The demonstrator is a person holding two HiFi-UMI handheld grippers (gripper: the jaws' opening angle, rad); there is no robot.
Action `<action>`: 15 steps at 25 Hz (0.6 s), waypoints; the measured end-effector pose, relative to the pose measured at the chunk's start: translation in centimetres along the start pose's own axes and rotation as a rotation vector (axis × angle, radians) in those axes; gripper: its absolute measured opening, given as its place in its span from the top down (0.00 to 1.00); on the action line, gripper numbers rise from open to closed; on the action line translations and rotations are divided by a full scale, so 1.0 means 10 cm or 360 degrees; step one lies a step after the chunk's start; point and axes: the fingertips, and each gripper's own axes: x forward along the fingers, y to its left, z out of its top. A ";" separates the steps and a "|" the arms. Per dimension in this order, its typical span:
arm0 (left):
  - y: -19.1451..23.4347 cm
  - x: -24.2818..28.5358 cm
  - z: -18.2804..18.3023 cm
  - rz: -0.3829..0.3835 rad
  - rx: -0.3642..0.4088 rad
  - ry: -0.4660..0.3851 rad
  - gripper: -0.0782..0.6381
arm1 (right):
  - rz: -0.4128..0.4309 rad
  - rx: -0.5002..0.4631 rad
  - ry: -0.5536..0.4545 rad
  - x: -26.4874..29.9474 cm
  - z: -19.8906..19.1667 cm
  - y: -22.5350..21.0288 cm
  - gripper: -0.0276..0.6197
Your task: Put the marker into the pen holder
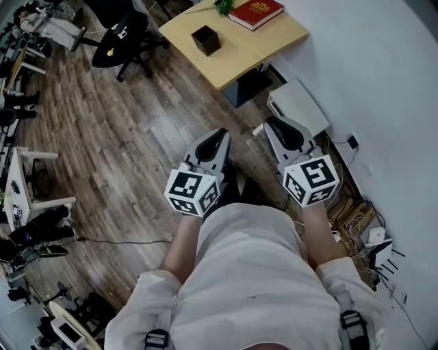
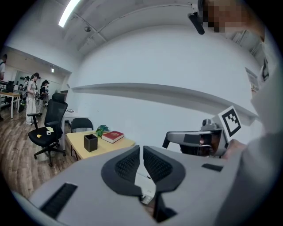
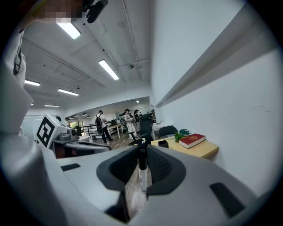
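The black, square pen holder (image 1: pixel 205 39) stands on a light wooden table (image 1: pixel 274 41) far ahead of both grippers; it also shows as the pen holder (image 2: pixel 90 142) and the pen holder (image 3: pixel 163 143). My right gripper (image 3: pixel 142 152) is shut on a marker (image 3: pixel 142 174) with a white body and a black cap, held upright between the pads. My left gripper (image 2: pixel 141 150) is shut with nothing in it. In the head view the left gripper (image 1: pixel 220 134) and right gripper (image 1: pixel 273 124) hang side by side over the wooden floor; the marker is hidden there.
A red book (image 1: pixel 255 12) and a small green plant (image 1: pixel 224 7) share the table. A black office chair (image 1: pixel 123 37) stands left of it. A white box (image 1: pixel 298 106) and cables (image 1: pixel 356 219) lie along the wall at the right. People stand far off.
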 end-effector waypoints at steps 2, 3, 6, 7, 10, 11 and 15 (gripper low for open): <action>0.01 0.00 0.00 0.0001 -0.0004 0.0001 0.85 | -0.0004 0.0000 0.0004 0.01 -0.01 -0.01 0.86; 0.03 0.00 0.00 0.0000 -0.0004 0.0001 0.85 | -0.0006 0.0000 0.0005 0.02 -0.01 -0.02 0.86; 0.07 0.02 0.01 -0.0002 -0.0008 0.0001 0.85 | -0.0016 -0.0006 0.0006 0.06 0.01 -0.03 0.86; 0.09 0.03 0.01 -0.0002 -0.0010 -0.0001 0.85 | -0.0020 -0.0008 0.0006 0.07 0.02 -0.04 0.86; 0.15 0.10 0.04 -0.0005 -0.0020 -0.0007 0.85 | -0.0032 -0.0010 0.0011 0.15 0.04 -0.09 0.86; 0.18 0.12 0.04 -0.0007 -0.0023 -0.0007 0.85 | -0.0036 -0.0009 0.0013 0.17 0.05 -0.11 0.86; 0.30 0.23 0.08 -0.0011 -0.0031 -0.0006 0.85 | -0.0044 -0.0012 0.0018 0.31 0.10 -0.19 0.86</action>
